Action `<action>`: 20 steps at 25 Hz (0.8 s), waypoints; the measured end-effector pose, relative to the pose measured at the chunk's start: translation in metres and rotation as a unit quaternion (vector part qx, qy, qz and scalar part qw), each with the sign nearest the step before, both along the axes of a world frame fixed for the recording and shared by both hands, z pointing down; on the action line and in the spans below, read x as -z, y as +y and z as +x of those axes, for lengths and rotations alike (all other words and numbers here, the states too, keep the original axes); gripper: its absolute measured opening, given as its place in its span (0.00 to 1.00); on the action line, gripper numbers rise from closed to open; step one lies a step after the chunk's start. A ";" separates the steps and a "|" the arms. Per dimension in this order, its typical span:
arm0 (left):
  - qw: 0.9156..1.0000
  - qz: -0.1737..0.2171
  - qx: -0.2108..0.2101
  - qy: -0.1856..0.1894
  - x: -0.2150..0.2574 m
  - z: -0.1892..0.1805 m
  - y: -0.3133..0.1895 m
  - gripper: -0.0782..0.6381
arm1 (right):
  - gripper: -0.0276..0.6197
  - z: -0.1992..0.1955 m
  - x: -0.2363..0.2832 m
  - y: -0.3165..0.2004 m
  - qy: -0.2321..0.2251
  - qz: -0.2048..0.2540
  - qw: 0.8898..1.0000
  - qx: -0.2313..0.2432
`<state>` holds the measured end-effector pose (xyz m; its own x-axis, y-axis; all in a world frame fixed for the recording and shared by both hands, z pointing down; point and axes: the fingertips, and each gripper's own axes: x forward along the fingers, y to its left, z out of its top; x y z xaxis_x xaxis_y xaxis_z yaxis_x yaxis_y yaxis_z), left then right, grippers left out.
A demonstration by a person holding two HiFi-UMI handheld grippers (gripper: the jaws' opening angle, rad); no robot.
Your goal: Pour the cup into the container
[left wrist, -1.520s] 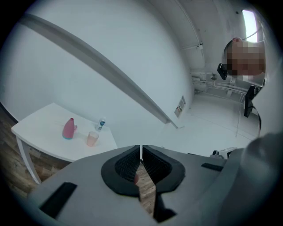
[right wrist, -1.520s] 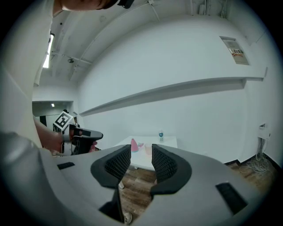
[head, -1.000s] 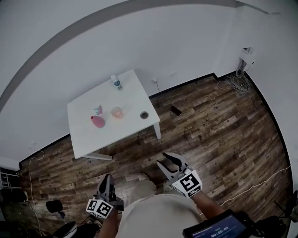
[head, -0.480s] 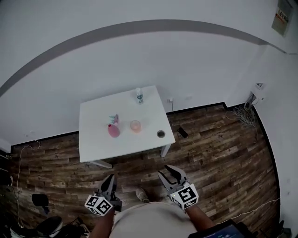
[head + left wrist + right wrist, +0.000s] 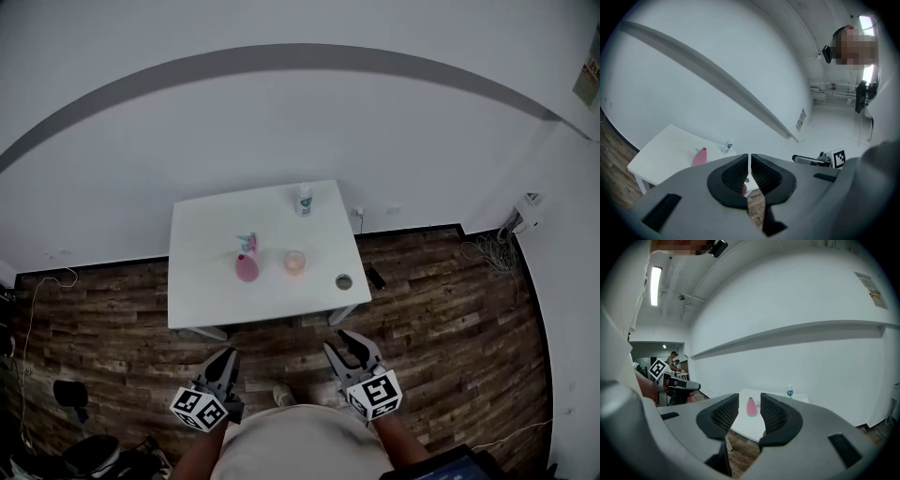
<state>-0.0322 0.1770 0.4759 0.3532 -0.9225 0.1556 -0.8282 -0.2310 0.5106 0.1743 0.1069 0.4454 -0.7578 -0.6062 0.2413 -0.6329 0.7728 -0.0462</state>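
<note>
Since a moment ago the table (image 5: 202, 281) has been sliding from the upper left toward the middle of the head view, and both grippers have been settling low and level at 6 o'clock.

The left gripper (image 5: 749, 164) is keeping its jaws pressed almost together, only a thin slit showing between the pads and nothing in it. The right gripper (image 5: 749, 401) is holding its jaws spread a little, pinching nothing; the far table is showing through the gap. Both are hanging over the wooden floor (image 5: 441, 319), well apart from the table at 12 o'clock.

One cup (image 5: 294, 262) is standing near the table's middle, its long axis running straight up and its mouth pointing upward. It is looking pale orange-pink, but what is inside is too small to tell.

One container (image 5: 344, 280), small, round and dark-rimmed, is sitting at 4 o'clock from the cup, near the table's front right corner; its contents are not showing.

One pink bottle (image 5: 247, 267) is standing upright at 9 o'clock from the cup, just beside it. One clear water bottle (image 5: 304, 199) is standing at 12 o'clock from the cup, by the far edge. One small dark object (image 5: 376, 277) is lying on the floor at 3 o'clock from the container.
</note>
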 end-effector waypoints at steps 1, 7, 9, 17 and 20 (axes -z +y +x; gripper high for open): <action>1.000 0.000 -0.001 0.001 -0.002 -0.005 -0.001 0.13 | 0.25 -0.005 -0.001 -0.002 0.000 0.001 1.000 -0.001; 1.000 0.001 -0.005 0.006 -0.007 -0.020 -0.005 0.13 | 0.25 -0.025 -0.010 -0.007 0.001 -0.002 1.000 -0.005; 1.000 0.000 -0.005 0.009 -0.009 -0.022 -0.004 0.13 | 0.25 -0.029 -0.014 -0.006 0.003 -0.006 1.000 -0.004; 1.000 -0.007 0.011 0.013 -0.015 -0.030 -0.005 0.13 | 0.25 -0.039 -0.019 -0.017 0.008 -0.010 1.000 0.011; 1.000 -0.012 0.022 0.013 -0.018 -0.030 -0.007 0.13 | 0.25 -0.042 -0.023 -0.024 0.008 -0.014 1.000 0.022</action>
